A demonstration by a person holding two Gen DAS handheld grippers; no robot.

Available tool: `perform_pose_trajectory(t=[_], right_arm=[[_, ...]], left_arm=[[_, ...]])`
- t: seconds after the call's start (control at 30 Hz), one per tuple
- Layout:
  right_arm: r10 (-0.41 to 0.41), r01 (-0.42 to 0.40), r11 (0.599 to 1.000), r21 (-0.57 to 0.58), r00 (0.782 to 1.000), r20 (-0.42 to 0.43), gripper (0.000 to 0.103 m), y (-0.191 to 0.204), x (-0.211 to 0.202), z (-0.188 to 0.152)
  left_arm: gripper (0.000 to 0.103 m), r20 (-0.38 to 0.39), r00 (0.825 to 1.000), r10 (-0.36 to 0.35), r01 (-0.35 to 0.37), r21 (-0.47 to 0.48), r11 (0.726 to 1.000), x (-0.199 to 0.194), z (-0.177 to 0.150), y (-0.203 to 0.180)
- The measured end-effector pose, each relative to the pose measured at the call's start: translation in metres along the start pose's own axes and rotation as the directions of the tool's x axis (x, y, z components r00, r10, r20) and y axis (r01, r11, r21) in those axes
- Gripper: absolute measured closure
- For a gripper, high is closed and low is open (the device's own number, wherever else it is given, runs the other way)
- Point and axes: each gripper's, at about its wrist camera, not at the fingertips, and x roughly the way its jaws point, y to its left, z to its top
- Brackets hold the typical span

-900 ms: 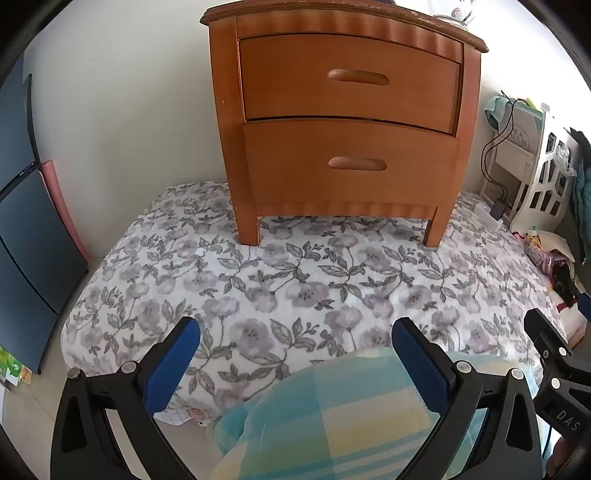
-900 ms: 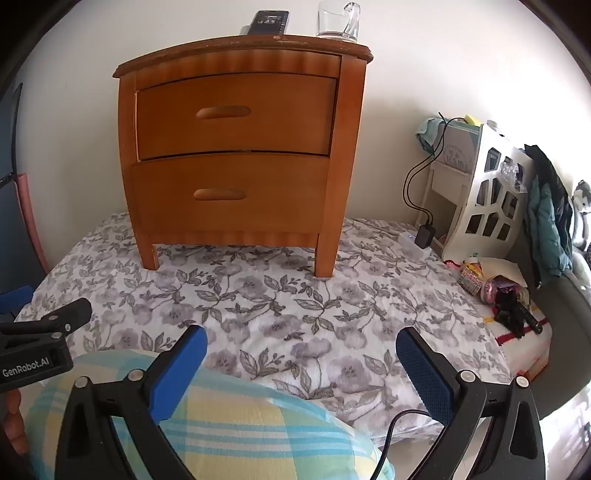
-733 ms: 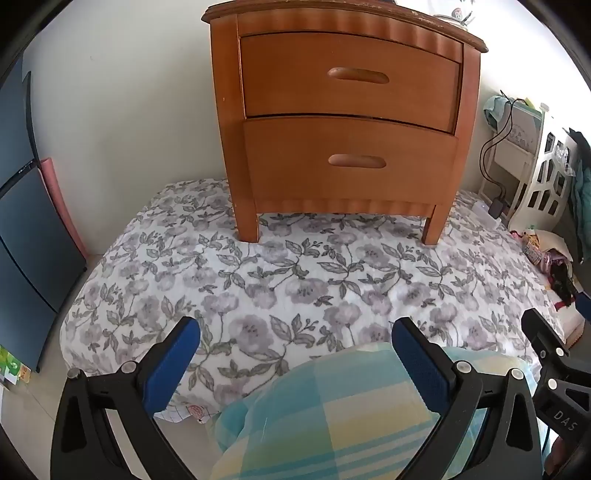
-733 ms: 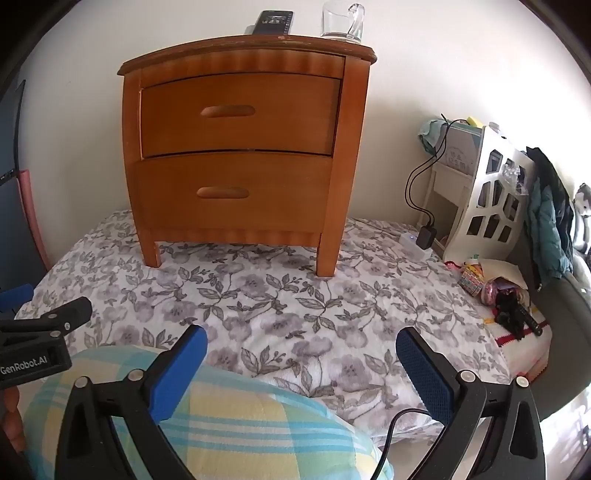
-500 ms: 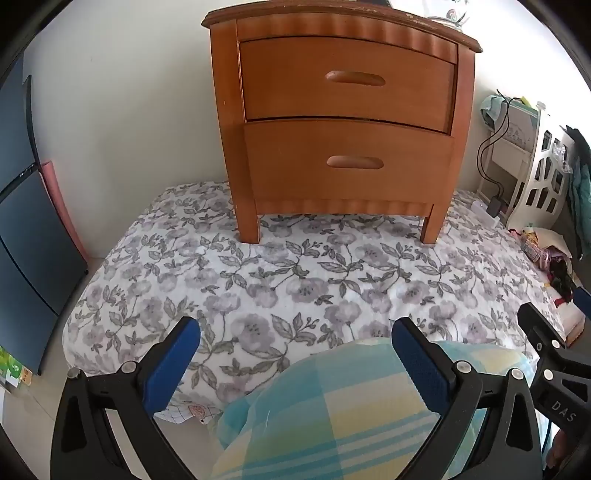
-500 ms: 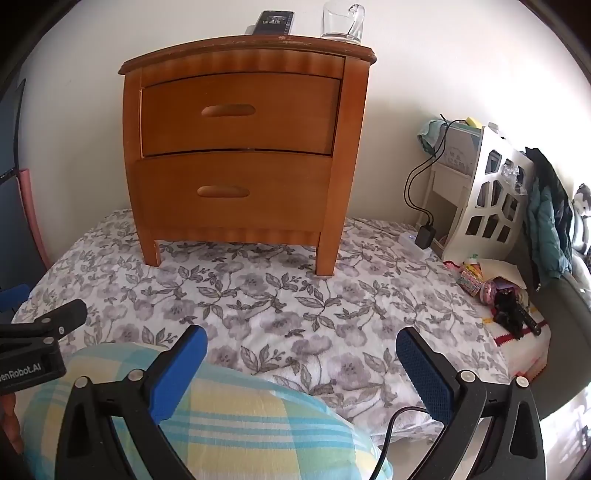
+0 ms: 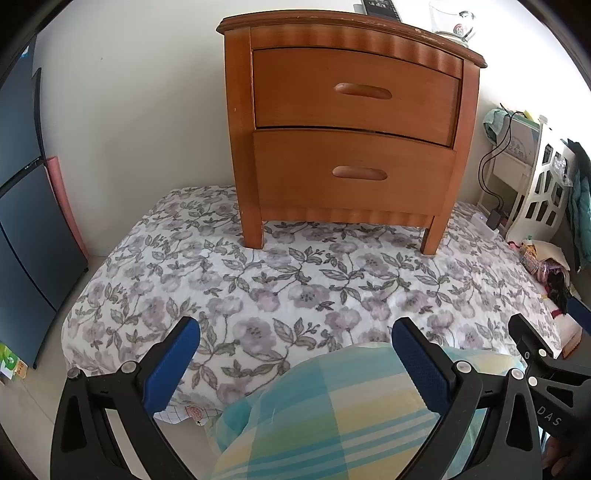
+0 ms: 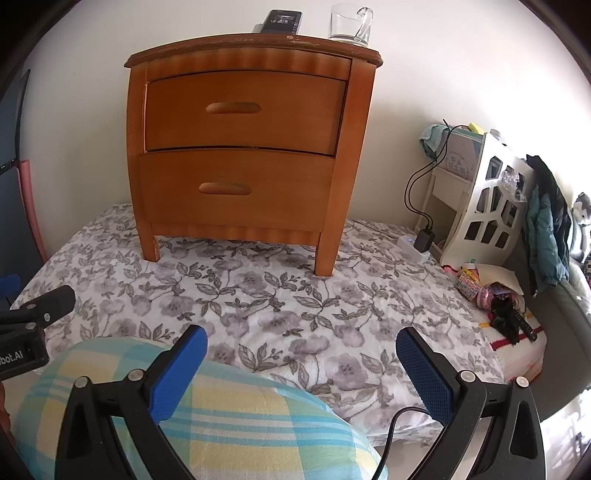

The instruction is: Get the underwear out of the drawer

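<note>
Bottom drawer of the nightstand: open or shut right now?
Shut. The bottom drawer sits flush in the nightstand, nothing inside showing; the top drawer likewise.

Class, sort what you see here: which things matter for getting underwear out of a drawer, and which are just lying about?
Belongs to the job: nightstand, upper drawer, lower drawer, both shut; open left gripper, open right gripper.

Lying about: glass mug, remote, checked pillow, floral bedspread.

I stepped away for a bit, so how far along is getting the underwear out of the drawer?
Nothing looks done yet: the top drawer and bottom drawer of the nightstand are both shut, and no underwear shows. The left gripper and right gripper are open and empty, short of the handles. Opening a drawer and taking the underwear remain.
</note>
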Motion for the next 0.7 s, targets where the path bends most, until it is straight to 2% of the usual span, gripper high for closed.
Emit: perform_pose_trajectory(t=[0.7], right_arm=[[-0.002, 0.002, 1.0, -0.01, 1.0, -0.021, 0.0, 0.0007, 0.0058, -0.0037]], left_arm=[[0.0, -0.011, 1.0, 0.001, -0.001, 0.014, 1.0, 0.0047, -0.0092, 0.0]])
